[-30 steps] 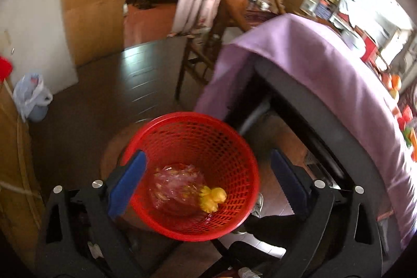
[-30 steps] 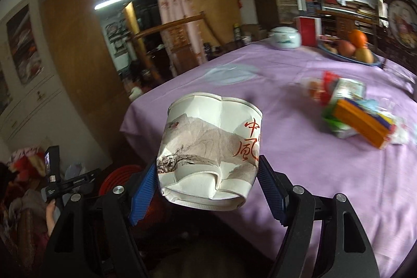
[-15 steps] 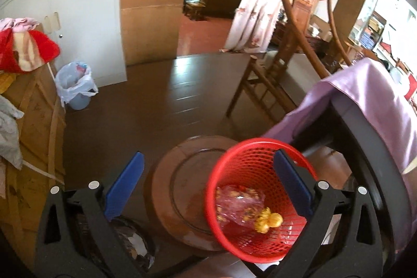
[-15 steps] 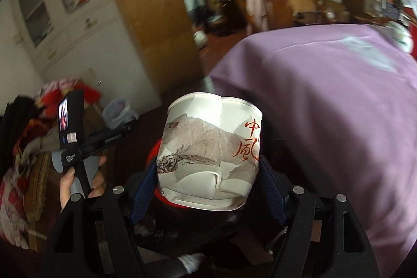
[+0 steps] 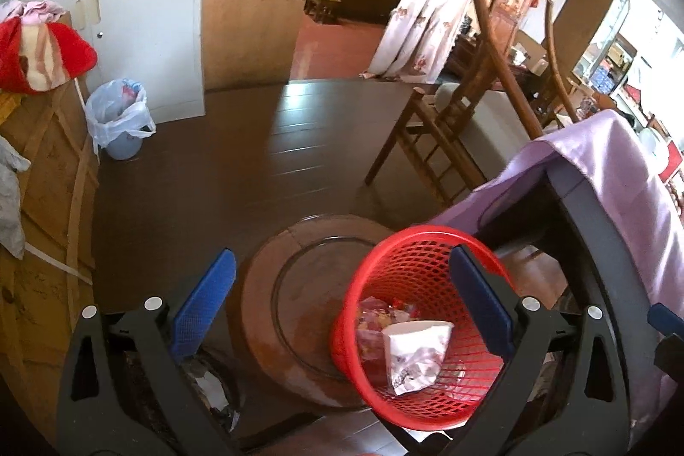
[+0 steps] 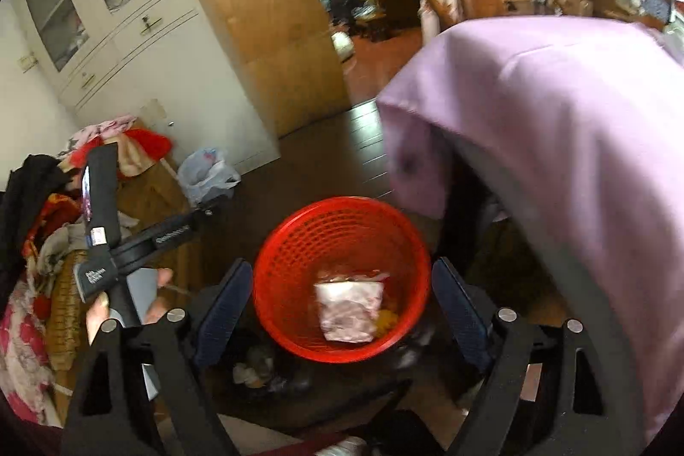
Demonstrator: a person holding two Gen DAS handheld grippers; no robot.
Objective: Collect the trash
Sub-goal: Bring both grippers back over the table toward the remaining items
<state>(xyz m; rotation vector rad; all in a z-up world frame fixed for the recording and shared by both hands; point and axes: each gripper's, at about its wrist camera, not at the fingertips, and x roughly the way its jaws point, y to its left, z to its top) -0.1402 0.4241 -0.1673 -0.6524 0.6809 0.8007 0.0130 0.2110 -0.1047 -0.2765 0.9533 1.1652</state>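
The crushed paper cup (image 6: 348,310) is seen lying inside the red mesh basket (image 6: 342,225), on top of a clear plastic wrapper (image 5: 376,317) and some yellow scraps (image 6: 387,317); in the left wrist view the same cup (image 5: 417,349) is tipped on its side against the basket's (image 5: 421,242) inner wall. The right gripper (image 6: 342,310) is held above the basket, pointed down into it, and its jaws have just been opening; they are spread wide with nothing gripped, the cup showing well below them. The left gripper (image 5: 342,306) is also parted wide and empty, set over the basket's near-left side, so that one blue pad (image 5: 479,306) is framed against the mesh and the other (image 5: 205,302) against a round wooden disc (image 5: 295,285) just beside the basket. The basket is placed at the corner of a table draped in a purple cloth (image 6: 555,139), which hangs just beside its rim. Farther from the basket, by a white cabinet (image 5: 145,7), a blue bin lined with a plastic bag (image 5: 117,118) is visible. The person's hand (image 6: 128,298) is seen in the right wrist view, wrapped around the left gripper's handle, to the left of the basket.
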